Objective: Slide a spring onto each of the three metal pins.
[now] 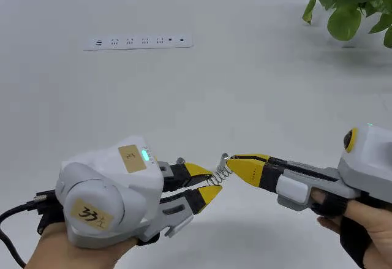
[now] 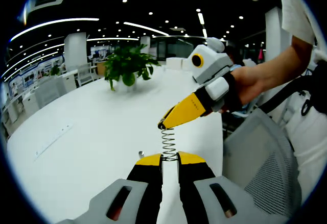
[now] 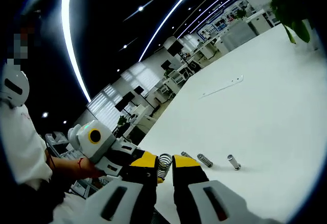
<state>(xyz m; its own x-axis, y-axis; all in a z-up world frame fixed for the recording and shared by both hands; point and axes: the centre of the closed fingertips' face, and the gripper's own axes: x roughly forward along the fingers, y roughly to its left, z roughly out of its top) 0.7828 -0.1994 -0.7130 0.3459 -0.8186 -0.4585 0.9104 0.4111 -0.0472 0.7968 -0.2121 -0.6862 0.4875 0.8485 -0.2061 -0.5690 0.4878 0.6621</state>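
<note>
small grey coiled wire spring (image 1: 219, 174) hanging in air above table, long axis running tip to tip between grippers. left gripper (image 1: 214, 182) pinching one end, right gripper (image 1: 229, 160) clamping other; neither nearer. short metal pin (image 3: 233, 162) and loose second spring (image 3: 204, 159) lying on white tabletop (image 1: 245, 85), apart from held spring. white power strip (image 1: 138, 41) and green leafy plant (image 1: 352, 2) sitting beyond.

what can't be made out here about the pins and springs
- Whether anything is inside the spring: the coils are too small in the head view, and the right gripper tongs cover its end in the right gripper view.
- The pin count: one pin lies on the table; the left gripper hides part of the table in the head view.
</note>
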